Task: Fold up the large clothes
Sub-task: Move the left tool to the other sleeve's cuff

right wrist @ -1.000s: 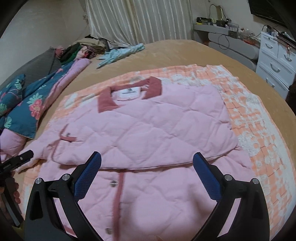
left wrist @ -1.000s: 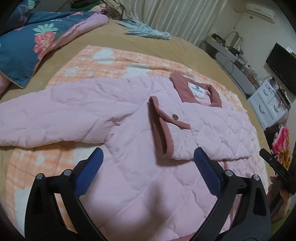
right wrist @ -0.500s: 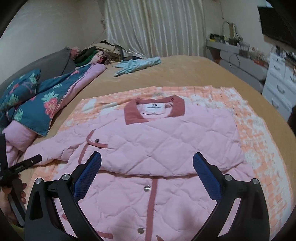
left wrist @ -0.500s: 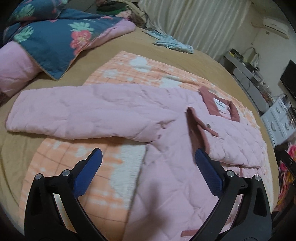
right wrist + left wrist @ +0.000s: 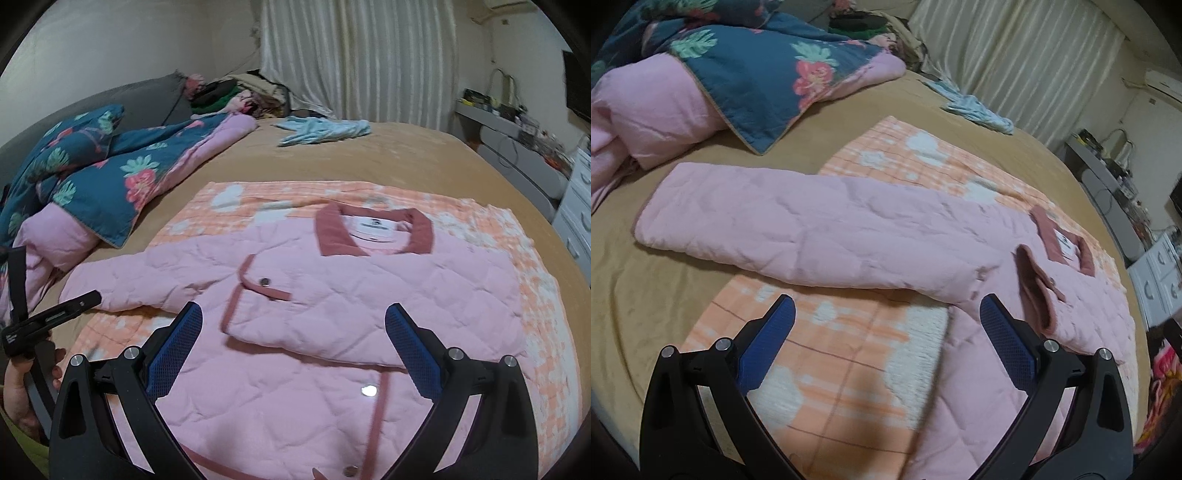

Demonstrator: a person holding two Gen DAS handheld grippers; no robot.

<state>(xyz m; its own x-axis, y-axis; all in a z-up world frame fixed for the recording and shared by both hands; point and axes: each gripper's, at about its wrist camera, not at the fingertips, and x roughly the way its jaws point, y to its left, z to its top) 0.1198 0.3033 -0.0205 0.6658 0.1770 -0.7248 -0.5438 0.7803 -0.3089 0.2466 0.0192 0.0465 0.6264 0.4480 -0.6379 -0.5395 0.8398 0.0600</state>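
Note:
A pink quilted jacket (image 5: 351, 295) with a dark pink collar (image 5: 373, 236) lies face up on an orange checked blanket (image 5: 491, 229). Its right sleeve is folded across the chest. Its left sleeve (image 5: 798, 229) stretches out flat toward the bed's left side. My left gripper (image 5: 886, 314) is open and empty, hovering above the blanket just in front of that sleeve. It also shows at the left edge of the right wrist view (image 5: 55, 314). My right gripper (image 5: 293, 325) is open and empty above the jacket's lower front.
A blue floral quilt (image 5: 757, 66) with pink lining is piled at the left of the tan bed (image 5: 646, 288). A light blue cloth (image 5: 325, 129) lies near the curtains. White drawers (image 5: 576, 206) and a shelf stand at the right.
My left gripper has swung left from over the jacket's body to face the outstretched sleeve. My right gripper has pulled back and risen a little, so more of the room shows.

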